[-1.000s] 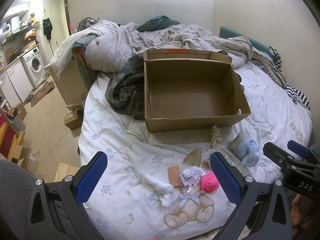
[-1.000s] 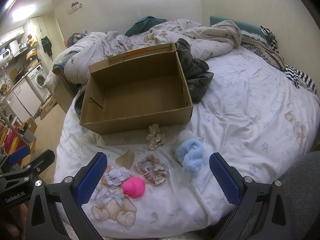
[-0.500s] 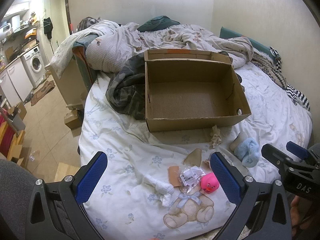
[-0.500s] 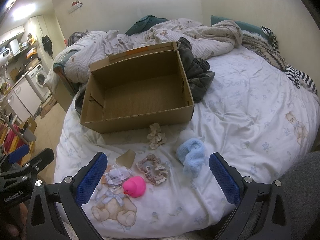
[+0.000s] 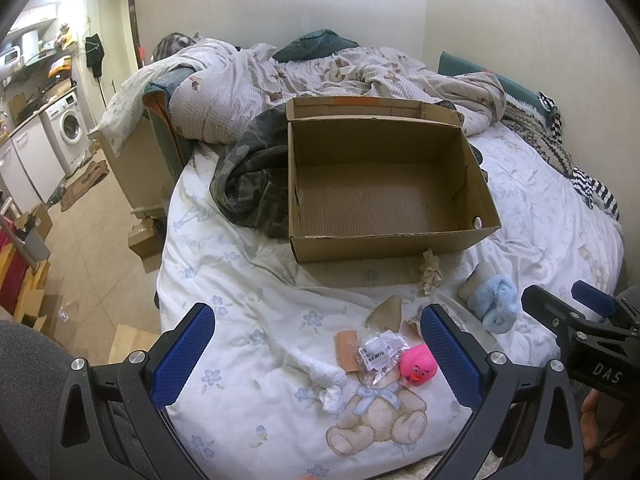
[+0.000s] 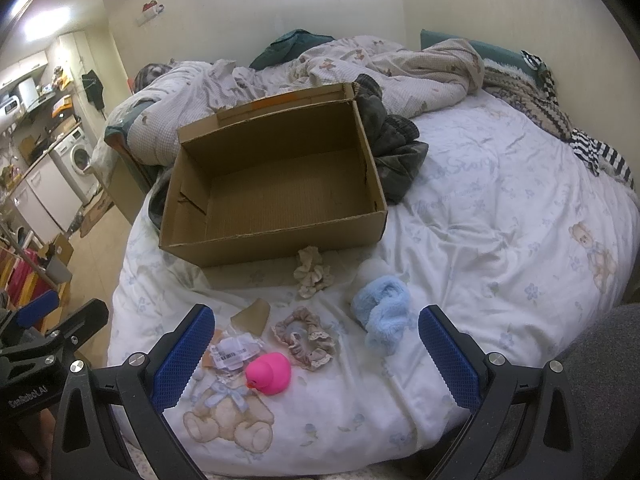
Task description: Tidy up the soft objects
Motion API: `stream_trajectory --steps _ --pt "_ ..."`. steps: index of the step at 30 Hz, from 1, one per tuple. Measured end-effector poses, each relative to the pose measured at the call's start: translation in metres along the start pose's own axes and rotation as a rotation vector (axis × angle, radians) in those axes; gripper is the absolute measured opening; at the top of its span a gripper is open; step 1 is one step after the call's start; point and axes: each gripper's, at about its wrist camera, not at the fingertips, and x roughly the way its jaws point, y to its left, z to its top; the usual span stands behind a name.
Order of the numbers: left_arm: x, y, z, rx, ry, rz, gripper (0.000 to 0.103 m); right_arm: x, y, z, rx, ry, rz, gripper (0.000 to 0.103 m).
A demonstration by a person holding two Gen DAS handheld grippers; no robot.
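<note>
While the cardboard box [image 6: 276, 184] stands open and holds nothing on the white printed bedsheet [image 6: 500, 216], the sorting reads as not yet begun: every soft item lies outside it, on the near side. Item one, a pale blue fluffy piece [image 6: 382, 312], perhaps a sock or slipper, lies near the box's front right corner, with a whitish roll [image 6: 372, 270] touching its far end. Item two, a cream scrunchie [image 6: 312, 272], sits just beside the box's front wall. Item three, a beige lace-edged scrunchie [image 6: 306, 336], lies nearer, between the blue piece and a pink rubber duck [image 6: 270, 372]. Item four, a white twisted cloth [image 5: 320, 372], shows only in the left view, left of the duck. Sundries: a clear packet with a barcode label [image 6: 234, 354], a tan cardboard scrap [image 6: 254, 316] and a small peach-coloured piece [image 5: 347, 350], kind uncertain. Left gripper [image 5: 316, 356]: fingers spread wide, empty, hovering over the packet and cloth. Right gripper [image 6: 316, 354]: likewise spread wide, empty, poised above the beige scrunchie and duck. Neither claw touches anything. Background stock, judged not part of the lot: crumpled duvet [image 5: 320, 80], a dark camouflage garment [image 5: 256, 184] against the box's left wall. Remaining work, as judged: all of it, each soft piece to be lifted and placed in the box, presumably the nearest first.
</note>
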Motion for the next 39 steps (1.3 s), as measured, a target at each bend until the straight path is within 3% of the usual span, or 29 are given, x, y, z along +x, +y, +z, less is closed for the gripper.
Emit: stream_trajectory --steps 7,15,22,24,28,34,39 --pt "0.01 0.014 0.022 -0.032 0.053 0.023 0.103 0.003 0.001 0.022 -0.026 0.016 0.003 0.103" --pt "0.044 0.037 0.039 -0.081 0.159 0.093 0.103 0.032 -0.009 0.054 -0.026 0.124 0.063 0.103" --pt "0.114 0.052 0.009 -0.144 0.435 0.038 0.101 0.072 -0.029 0.063 0.034 0.247 0.062 0.103" --pt "0.128 0.053 -0.005 -0.17 0.502 0.014 0.086 0.083 -0.036 0.059 0.056 0.272 0.063 0.103" --pt "0.15 0.05 -0.028 -0.243 0.614 -0.048 0.075 0.101 -0.048 0.049 0.103 0.318 0.06 0.103" --pt "0.169 0.036 -0.048 -0.236 0.673 -0.07 0.065 0.119 -0.066 0.044 0.184 0.38 0.062 0.103" --pt "0.173 0.039 -0.059 -0.265 0.686 -0.085 0.035 0.138 -0.084 0.035 0.274 0.456 0.051 0.103"
